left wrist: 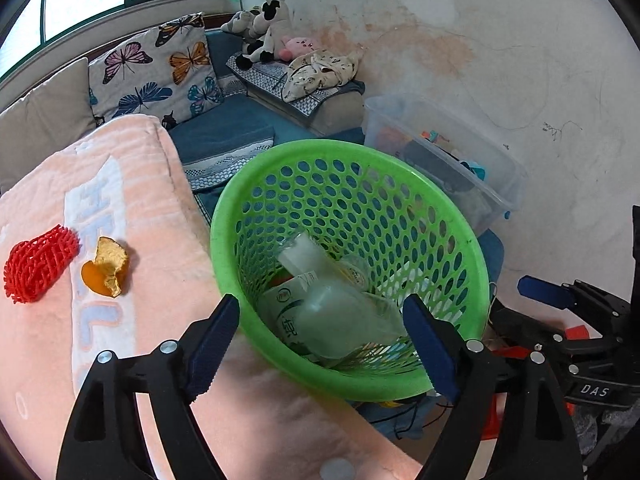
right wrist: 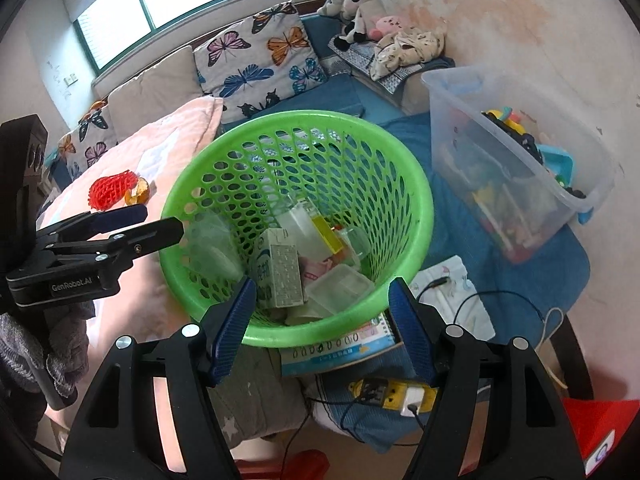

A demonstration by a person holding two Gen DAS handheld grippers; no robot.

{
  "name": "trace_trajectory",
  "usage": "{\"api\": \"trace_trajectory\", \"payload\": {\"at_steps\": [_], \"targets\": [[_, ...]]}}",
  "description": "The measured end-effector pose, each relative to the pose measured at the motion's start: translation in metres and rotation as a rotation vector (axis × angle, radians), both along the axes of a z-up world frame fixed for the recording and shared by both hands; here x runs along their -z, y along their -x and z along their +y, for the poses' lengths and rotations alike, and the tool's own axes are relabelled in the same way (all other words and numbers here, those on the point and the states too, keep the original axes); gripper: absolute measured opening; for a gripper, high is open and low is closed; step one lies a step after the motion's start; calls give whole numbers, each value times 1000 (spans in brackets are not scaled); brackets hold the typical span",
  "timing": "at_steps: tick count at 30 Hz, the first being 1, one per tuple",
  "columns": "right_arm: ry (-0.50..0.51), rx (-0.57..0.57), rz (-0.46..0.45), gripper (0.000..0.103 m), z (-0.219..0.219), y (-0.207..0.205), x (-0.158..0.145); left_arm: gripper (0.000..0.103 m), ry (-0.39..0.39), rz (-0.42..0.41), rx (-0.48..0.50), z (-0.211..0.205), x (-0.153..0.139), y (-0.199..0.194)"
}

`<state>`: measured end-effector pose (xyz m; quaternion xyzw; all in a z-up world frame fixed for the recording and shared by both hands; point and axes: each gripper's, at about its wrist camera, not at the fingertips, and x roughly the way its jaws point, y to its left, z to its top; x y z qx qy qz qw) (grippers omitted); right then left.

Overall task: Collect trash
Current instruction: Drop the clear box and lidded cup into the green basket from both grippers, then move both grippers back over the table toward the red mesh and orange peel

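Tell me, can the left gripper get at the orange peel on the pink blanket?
Probably yes. The orange peel lies bare on the blanket, nothing over it, and the left gripper is open and empty.

Green perforated basket [left wrist: 352,152] holds cartons and clear plastic; red foam net [left wrist: 38,264] and orange peel [left wrist: 106,266] side by side on pink blanket [left wrist: 160,200]

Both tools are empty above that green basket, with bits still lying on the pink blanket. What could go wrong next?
The orange peel and red foam net lie side by side, so one grab might drag both. The green basket sits tilted at the pink blanket edge; a nudge might tip it.
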<state>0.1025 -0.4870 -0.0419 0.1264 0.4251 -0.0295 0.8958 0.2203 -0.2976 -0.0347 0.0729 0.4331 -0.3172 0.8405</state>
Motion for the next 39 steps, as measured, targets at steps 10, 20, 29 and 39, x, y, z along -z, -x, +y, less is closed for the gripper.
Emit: {"api": "trace_trajectory", "payload": {"at_steps": [10, 20, 29, 39], "targets": [[4, -45, -13, 69, 21, -2, -8, 81, 17, -32, -39, 41, -11, 5], [23, -138, -55, 74, 63, -17, -31, 81, -18, -88, -164, 113, -19, -6], [18, -222, -94, 75, 102, -40, -54, 81, -56, -127, -335, 181, -23, -50], [2, -293, -83, 75, 138, -77, -53, 81, -99, -76, -428, 215, 9, -106]]}}
